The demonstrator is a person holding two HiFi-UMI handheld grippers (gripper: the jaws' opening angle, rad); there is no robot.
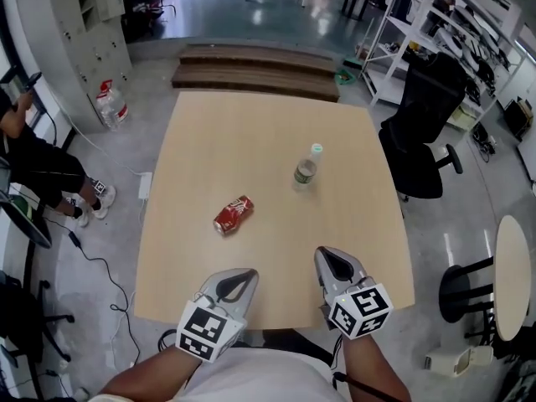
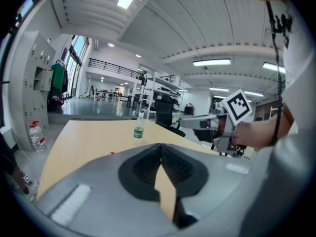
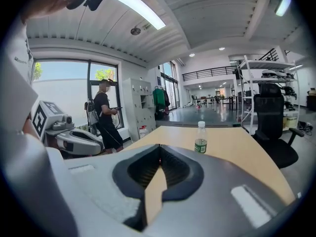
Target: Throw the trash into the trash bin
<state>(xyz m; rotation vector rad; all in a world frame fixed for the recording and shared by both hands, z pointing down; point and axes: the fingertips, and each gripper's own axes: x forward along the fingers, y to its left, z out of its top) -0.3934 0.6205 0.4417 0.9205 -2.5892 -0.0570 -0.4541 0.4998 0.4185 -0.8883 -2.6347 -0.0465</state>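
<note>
Light wood worktop (image 1: 268,132) stands on a grey concrete floor in an open hall, with an office chair (image 1: 423,132) at its right side and grey lockers (image 1: 92,23) off to the left.

Task items, head view:
- Red soda can (image 1: 233,215): lying on its side near the middle of the worktop.
- Clear plastic bottle (image 1: 306,170) with green label and pale cap: upright, beyond the can and to its right, apart from it.

Tools, head view:
- Left tool (image 1: 249,274) and right tool (image 1: 325,255) hang side by side over the near edge of the worktop, well apart from both items.

Tool state, gripper views:
- Left gripper view: jaws drawn together, nothing between them.
- Right gripper view: jaws drawn together, nothing between them.

View differences:
- The can shows whole only in the head view; in the left gripper view only a red sliver peeks over the tool body.
- The bottle shows in all three views.
- Each gripper view catches the other tool at its side.
- The right gripper view shows a person in black (image 3: 104,120) standing by the lockers.
</note>
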